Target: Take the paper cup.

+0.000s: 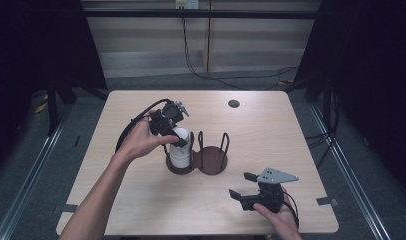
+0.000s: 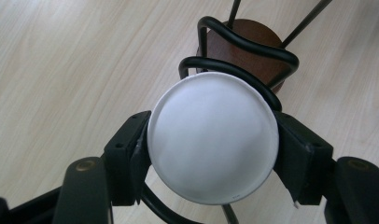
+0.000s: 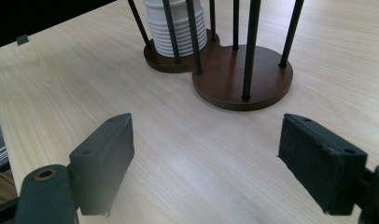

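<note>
A dark brown wooden two-ring cup holder with black wire uprights (image 1: pixel 211 161) stood near the middle of the pale wood-grain table (image 1: pixel 141 210). Its left ring held a stack of white ribbed paper cups (image 1: pixel 180 150), upside down, the flat round bottom of the top cup facing upward. The right ring's round base (image 3: pixel 243 79) was bare between its uprights.

The left gripper (image 2: pixel 211 149) came down over the stack from above, and its black jaws were pressed against opposite sides of the top cup (image 2: pixel 212 137), closed on it. The cup sat inside the wire loops of the left ring.

The right gripper (image 1: pixel 246 186) rested low at the table's near right side, well apart from the holder, its jaws spread wide with nothing between them.
</note>
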